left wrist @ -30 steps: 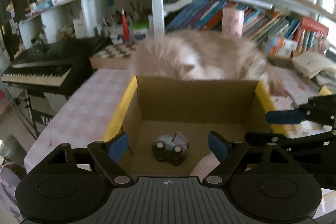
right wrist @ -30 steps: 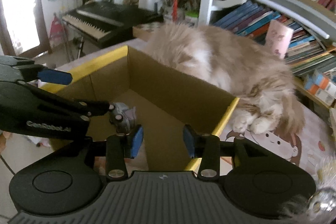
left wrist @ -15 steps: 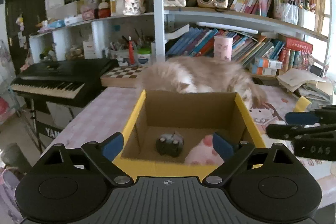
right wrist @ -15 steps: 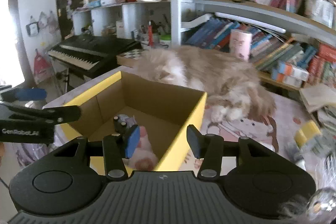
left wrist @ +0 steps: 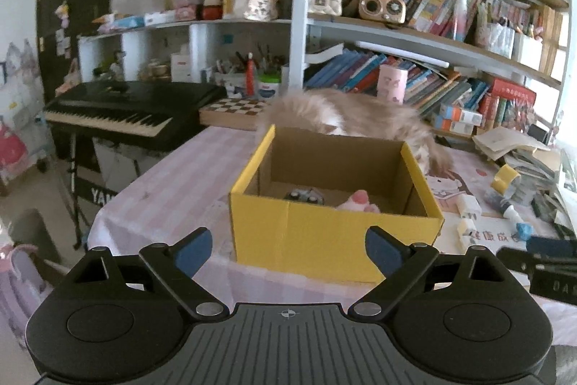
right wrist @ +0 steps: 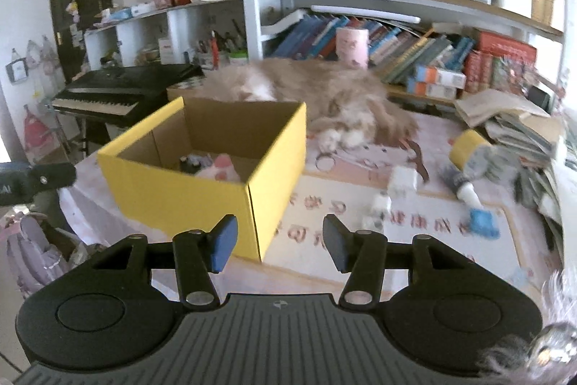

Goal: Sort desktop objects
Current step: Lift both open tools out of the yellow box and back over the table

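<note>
A yellow cardboard box [left wrist: 331,233] sits on a pink-patterned bench [left wrist: 173,190], and both claws hang in front of it with nothing between their pads. The left claw [left wrist: 288,249] stands wide open; the right claw [right wrist: 279,242] is narrower, its jaws opening and empty. Inside the box lie a small dark toy car [left wrist: 304,195] and a soft pink plush [right wrist: 221,168], already sorted. Still loose on the bench to the right are two small white blocks [right wrist: 402,181], a blue toy [right wrist: 481,222], a glue-like bottle [right wrist: 458,184] and a roll of yellow tape [right wrist: 465,145]; motion blur makes their exact nature uncertain. These look light and rigid, best pinched across their narrow sides, though the bottle may roll. A fluffy cat [right wrist: 324,96] lies just behind the box.
</note>
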`<state>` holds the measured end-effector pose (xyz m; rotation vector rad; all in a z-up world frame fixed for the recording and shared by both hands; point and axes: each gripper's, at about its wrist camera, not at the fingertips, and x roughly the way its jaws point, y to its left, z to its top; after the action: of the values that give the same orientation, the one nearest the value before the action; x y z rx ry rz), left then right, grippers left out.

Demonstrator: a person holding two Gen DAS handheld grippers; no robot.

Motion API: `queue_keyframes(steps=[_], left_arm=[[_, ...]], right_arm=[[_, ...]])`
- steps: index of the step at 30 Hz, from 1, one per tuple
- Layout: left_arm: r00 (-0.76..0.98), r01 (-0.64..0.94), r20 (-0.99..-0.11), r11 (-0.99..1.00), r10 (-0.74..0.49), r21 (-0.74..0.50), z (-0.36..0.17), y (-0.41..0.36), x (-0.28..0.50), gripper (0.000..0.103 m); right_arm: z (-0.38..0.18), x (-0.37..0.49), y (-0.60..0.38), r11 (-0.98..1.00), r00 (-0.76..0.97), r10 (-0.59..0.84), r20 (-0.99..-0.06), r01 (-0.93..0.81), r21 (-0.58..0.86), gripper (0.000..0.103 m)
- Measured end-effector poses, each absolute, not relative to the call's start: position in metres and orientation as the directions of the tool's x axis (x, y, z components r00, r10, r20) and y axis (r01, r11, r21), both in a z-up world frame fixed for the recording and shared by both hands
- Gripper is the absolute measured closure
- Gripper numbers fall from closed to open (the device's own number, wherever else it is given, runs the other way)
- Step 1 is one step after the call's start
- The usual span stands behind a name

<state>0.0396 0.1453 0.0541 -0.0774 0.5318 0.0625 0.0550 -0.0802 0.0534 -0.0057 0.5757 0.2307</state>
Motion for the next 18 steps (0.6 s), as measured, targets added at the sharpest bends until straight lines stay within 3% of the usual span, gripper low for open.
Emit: queue_keyframes(steps=[18], left_arm=[[0.823,-0.027,-0.567,0.994,-0.037,-0.104,0.019,0.131,-0.022,0.009]], right_arm=[[0.029,-0.020,-0.068,0.983,0.832,0.134,-0.539,-0.181,-0.035,0.041]])
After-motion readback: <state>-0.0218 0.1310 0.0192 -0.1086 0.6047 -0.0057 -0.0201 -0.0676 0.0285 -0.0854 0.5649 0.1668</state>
